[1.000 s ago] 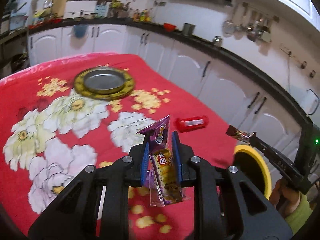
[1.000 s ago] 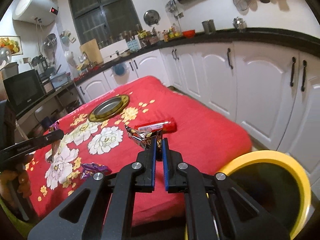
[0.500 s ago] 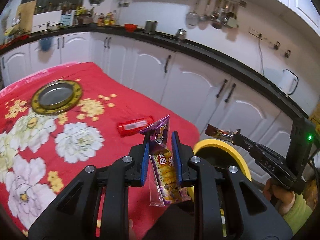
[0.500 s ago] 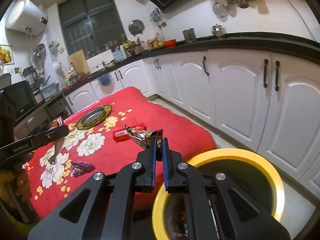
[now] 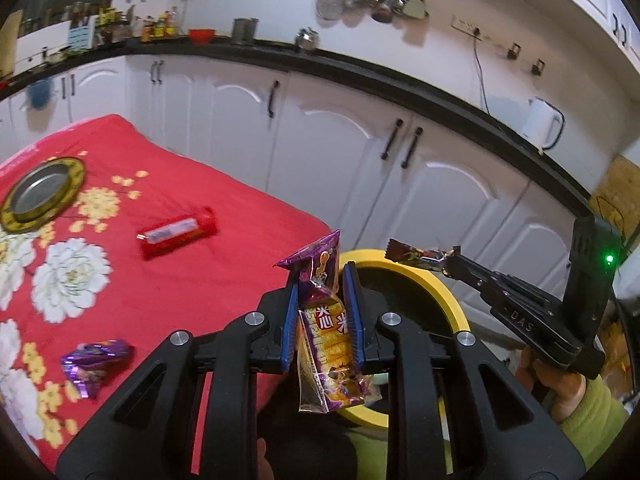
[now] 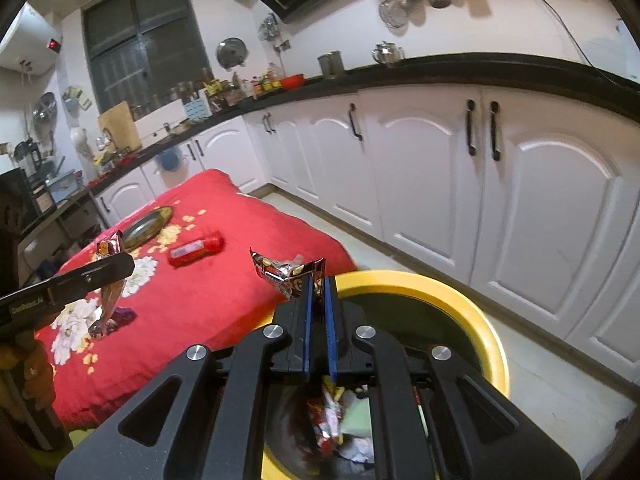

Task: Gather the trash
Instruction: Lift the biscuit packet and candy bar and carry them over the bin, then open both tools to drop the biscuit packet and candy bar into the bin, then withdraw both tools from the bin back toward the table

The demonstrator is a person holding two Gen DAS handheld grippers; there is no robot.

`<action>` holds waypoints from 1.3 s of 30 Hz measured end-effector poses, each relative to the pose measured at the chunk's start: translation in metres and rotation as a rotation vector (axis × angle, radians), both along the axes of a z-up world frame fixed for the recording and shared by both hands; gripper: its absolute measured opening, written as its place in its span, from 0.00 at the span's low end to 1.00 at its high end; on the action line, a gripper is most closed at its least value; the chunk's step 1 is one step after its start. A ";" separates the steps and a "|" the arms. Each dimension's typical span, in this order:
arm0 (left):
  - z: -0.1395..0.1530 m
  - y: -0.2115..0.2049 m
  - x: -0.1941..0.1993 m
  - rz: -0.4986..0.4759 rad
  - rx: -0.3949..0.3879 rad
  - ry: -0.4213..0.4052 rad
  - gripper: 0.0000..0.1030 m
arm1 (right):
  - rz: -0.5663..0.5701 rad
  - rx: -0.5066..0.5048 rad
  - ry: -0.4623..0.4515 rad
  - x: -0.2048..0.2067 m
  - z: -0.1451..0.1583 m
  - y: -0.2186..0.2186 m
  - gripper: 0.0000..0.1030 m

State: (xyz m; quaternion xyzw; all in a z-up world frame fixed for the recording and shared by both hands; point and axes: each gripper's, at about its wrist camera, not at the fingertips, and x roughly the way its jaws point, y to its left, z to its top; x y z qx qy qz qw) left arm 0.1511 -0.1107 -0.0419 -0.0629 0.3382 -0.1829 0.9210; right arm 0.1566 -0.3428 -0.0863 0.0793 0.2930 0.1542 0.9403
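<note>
My left gripper (image 5: 320,280) is shut on a purple and yellow snack packet (image 5: 328,332), held at the near rim of the yellow-rimmed trash bin (image 5: 400,268). My right gripper (image 6: 317,280) is shut on a crumpled brown foil wrapper (image 6: 280,270), held over the bin (image 6: 460,304), which holds other wrappers. In the left wrist view the right gripper (image 5: 444,262) shows above the bin with the wrapper (image 5: 412,254). On the red flowered tablecloth (image 5: 180,280) lie a red packet (image 5: 176,232) and a purple crumpled wrapper (image 5: 96,362).
A round metal plate with a gold rim (image 5: 40,194) sits at the far left of the table. White cabinets (image 6: 480,200) under a dark counter run along the wall behind the bin. The bin stands on the floor by the table's corner.
Both grippers have swung right, away from the table and toward the bin, each still holding its wrapper. The bin now fills more of both views.
</note>
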 end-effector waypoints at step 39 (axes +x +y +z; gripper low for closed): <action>-0.010 0.049 0.006 0.079 0.077 -0.022 0.87 | 0.058 0.007 0.050 0.023 -0.005 0.022 0.71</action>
